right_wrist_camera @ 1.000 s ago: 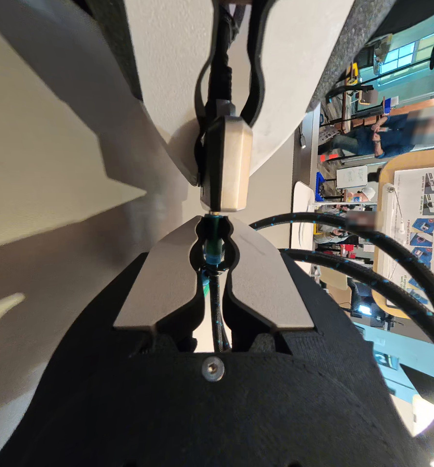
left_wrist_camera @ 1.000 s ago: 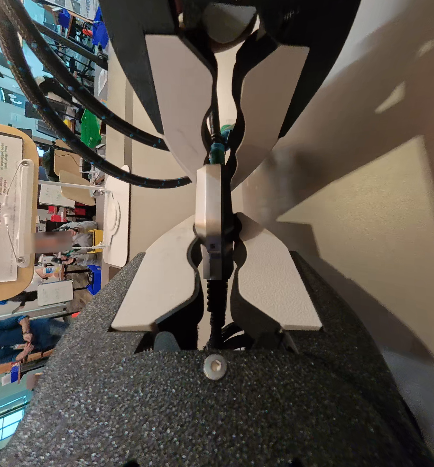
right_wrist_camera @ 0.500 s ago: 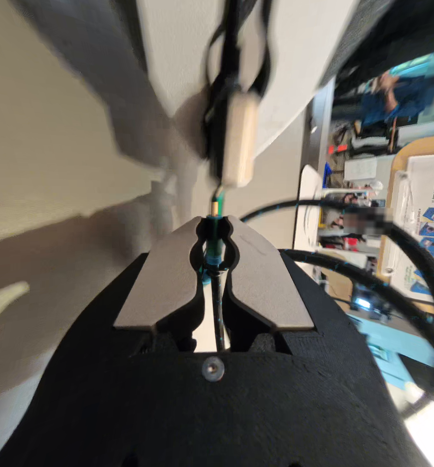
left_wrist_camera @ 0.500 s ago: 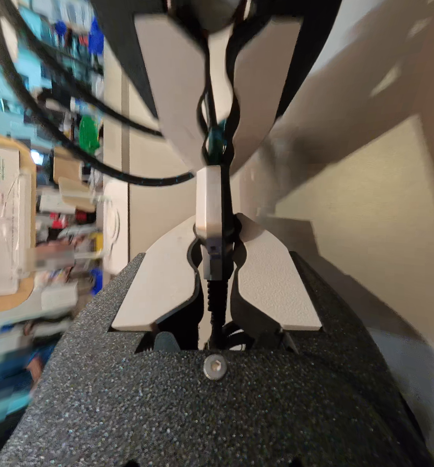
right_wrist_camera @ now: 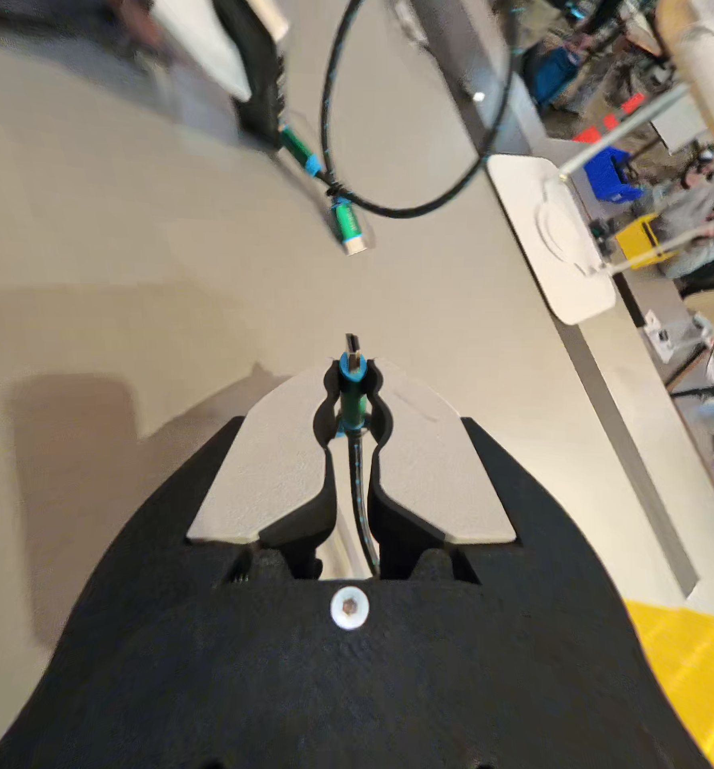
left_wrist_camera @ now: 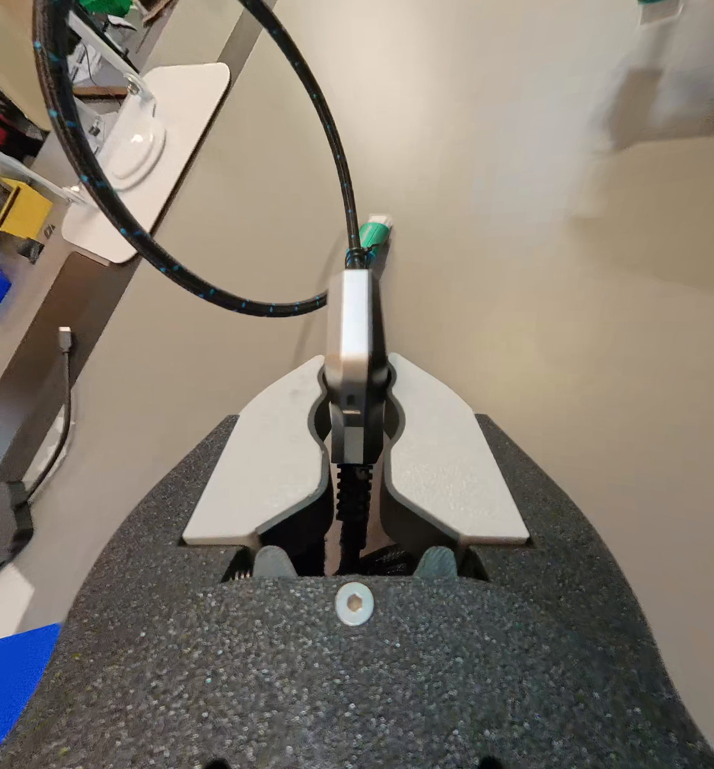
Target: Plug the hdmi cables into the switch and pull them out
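Landmark: the beige tabletop [left_wrist_camera: 513,291]. Left gripper [left_wrist_camera: 357,374]: jaws narrowed onto a silver-and-black slab-shaped adapter [left_wrist_camera: 353,333], pads pressing its narrow sides, so its far end points clear of the fingers above the tabletop. A black braided cable with blue flecks [left_wrist_camera: 97,187] loops over the tabletop to a loose green plug [left_wrist_camera: 371,237] just beyond the adapter. Right gripper [right_wrist_camera: 353,374]: jaws narrowed onto a green-sleeved, blue-collared cable plug [right_wrist_camera: 352,399], its metal tip [right_wrist_camera: 352,343] projecting forward, exposed above the tabletop.
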Demonstrator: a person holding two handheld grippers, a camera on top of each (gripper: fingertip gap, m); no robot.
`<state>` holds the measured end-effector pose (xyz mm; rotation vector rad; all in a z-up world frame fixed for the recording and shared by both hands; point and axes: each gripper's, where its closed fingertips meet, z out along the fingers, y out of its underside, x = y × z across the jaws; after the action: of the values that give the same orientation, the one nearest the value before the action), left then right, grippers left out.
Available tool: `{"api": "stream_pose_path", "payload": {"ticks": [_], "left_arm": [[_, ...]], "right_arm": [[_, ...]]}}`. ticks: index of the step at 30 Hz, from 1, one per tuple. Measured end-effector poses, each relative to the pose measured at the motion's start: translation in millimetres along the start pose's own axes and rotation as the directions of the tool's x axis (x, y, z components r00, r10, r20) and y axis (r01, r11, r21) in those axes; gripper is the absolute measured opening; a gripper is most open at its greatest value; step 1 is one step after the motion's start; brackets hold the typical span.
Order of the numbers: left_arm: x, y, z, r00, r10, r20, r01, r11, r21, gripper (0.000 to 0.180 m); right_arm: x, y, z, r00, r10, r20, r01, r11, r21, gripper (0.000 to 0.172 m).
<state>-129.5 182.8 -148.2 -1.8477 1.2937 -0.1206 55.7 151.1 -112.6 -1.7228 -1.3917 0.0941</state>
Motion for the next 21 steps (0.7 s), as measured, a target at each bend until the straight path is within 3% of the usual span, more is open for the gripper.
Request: {"api": "stream_pose_path", "payload": {"ticks": [6, 11, 13, 18, 19, 21], "left_arm": [[1.0, -4.7, 0.0, 0.995, -0.1, -0.019, 0.101, 0.991, 0.082, 0.022], [-0.4, -4.1, -1.1, 0.992, -0.124, -0.03, 0.127, 0.985, 0.114, 0.022], [-0.6, -4.1, -1.1, 0.992, -0.126, -0.03, 0.128, 0.984, 0.122, 0.022], [0.1, -3.6, -1.6, 0.993, -0.111, -0.03, 0.114, 0.986, 0.122, 0.022], [0.4, -3.4, -1.7, 0.994, -0.109, -0.03, 0.112, 0.986, 0.123, 0.022], [0.7, -3.1, -2.0, 0.994, -0.105, -0.03, 0.108, 0.986, 0.124, 0.022]], "right_arm": [[62.5, 9.8, -96.0, 0.93, 0.364, -0.053, -0.355, 0.926, 0.13, 0.012], [131.5, 38.4, -193.6, 0.743, 0.669, 0.018, -0.633, 0.694, 0.344, 0.012], [145.6, 46.5, -222.8, 0.669, 0.734, 0.117, -0.708, 0.581, 0.402, 0.012], [178.9, 91.3, -265.9, 0.506, 0.842, 0.187, -0.804, 0.381, 0.457, 0.012], [183.0, 94.6, -275.5, 0.493, 0.844, 0.212, -0.81, 0.356, 0.466, 0.012], [188.9, 102.5, -289.9, 0.51, 0.836, 0.201, -0.807, 0.384, 0.449, 0.012]]}}
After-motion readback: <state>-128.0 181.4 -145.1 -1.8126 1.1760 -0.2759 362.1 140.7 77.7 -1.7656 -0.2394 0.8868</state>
